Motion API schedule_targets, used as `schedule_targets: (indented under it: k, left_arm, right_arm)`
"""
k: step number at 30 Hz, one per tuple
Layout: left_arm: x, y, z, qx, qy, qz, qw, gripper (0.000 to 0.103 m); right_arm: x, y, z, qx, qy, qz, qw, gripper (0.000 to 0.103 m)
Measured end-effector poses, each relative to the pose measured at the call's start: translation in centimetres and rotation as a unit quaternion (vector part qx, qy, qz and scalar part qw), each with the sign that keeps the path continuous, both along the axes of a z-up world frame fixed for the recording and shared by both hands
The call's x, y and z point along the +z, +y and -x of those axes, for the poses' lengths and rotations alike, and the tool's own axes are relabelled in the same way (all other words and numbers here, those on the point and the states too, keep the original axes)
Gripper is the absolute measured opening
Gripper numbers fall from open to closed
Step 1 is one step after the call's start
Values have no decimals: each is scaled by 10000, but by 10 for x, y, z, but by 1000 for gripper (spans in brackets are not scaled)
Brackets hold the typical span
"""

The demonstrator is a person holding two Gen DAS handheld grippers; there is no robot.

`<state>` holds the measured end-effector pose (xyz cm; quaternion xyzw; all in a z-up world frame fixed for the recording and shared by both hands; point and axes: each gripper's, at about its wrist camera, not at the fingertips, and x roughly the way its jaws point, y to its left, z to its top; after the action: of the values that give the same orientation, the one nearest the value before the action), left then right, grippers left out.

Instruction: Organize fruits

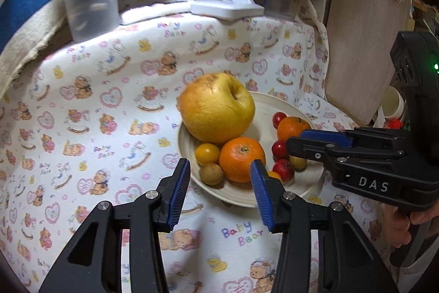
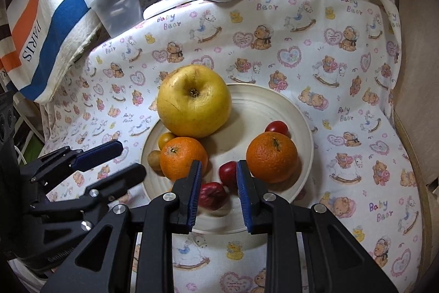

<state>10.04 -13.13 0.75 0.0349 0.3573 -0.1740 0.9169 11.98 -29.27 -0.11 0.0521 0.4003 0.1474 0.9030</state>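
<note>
A cream plate (image 2: pixel 274 106) on the bear-print cloth holds the fruit. A big yellow apple (image 2: pixel 194 100) rests on its far left rim. Below it sit an orange (image 2: pixel 182 157), a small yellow fruit (image 2: pixel 165 138) and a small brown fruit (image 2: pixel 154 159). A second orange (image 2: pixel 271 157) and a red fruit (image 2: pixel 278 127) sit on the right. My right gripper (image 2: pixel 219 169) hovers over the plate's near part, shut to a narrow gap. One red fruit (image 2: pixel 228 172) lies just past its tips and another (image 2: pixel 212 195) under them. My left gripper (image 1: pixel 219 183) stands open and holds nothing, short of the near orange (image 1: pixel 241 158).
At the back stand a clear plastic tub (image 1: pixel 90 4) and a white stand with a flat base (image 1: pixel 227 8), in front of a striped cloth (image 2: pixel 55 4). A wooden board (image 1: pixel 365 32) leans at the right. A hand (image 1: pixel 397 224) holds the right gripper's handle.
</note>
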Motion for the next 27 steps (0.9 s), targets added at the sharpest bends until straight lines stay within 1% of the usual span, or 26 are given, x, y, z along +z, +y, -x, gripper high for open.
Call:
schedule_targets:
  k: [3,7,9,11,12,13,14,15,16,17,18,19,20,22,27]
  left_arm:
    - [2,8,7,93,-167,-44,9998,45]
    - [4,23,18,256,-428,-86,9987,45]
    - [5,31,24,373,-584,-86,9976,53]
    - [8,38,31,515,-843,-73,9951,70]
    - [9,41,35,589,-1007,-82,9931,74]
    - [11,44,39,651,-1184,-76,9908,80]
    - [13,47,42,696,-1319,-40,9888,84]
    - [15,50,44,750,-1442,23,9867,86]
    - [16,53,45,811,-1538,90,9847,92]
    - [17,57,47,903,-1646,161,9821,98]
    - [19,60,50,986,-1763,253,9791,100]
    - [20,63,52,1028,-1859,344,9766,102]
    - [21,66,54,1039,-1945,426,9745,102]
    - [23,69,56,1043,-2044,456,9722,102]
    - [19,66,59,1107,-2238,181,9682,102]
  right_arm:
    - [7,1,8,-64,-244,32,9997,27]
    - [15,5,22,-242,-786,119,9965,27]
    - [17,8,29,-227,-985,168,9947,27]
    - [21,11,37,-261,-1273,240,9912,27]
    - [25,12,41,-377,-1478,299,9879,28]
    - [27,12,43,-448,-1581,316,9859,38]
    - [29,11,45,-536,-1733,288,9830,60]
    - [31,9,48,-609,-1877,228,9801,77]
    - [33,6,53,-717,-2088,143,9752,81]
    - [35,4,56,-758,-2194,118,9726,81]
    - [37,3,57,-763,-2286,121,9705,81]
    - [38,4,58,-744,-2323,117,9697,86]
    - [39,3,58,-749,-2358,98,9689,91]
    - [38,2,58,-796,-2397,41,9676,93]
    - [34,6,55,-699,-2294,91,9708,93]
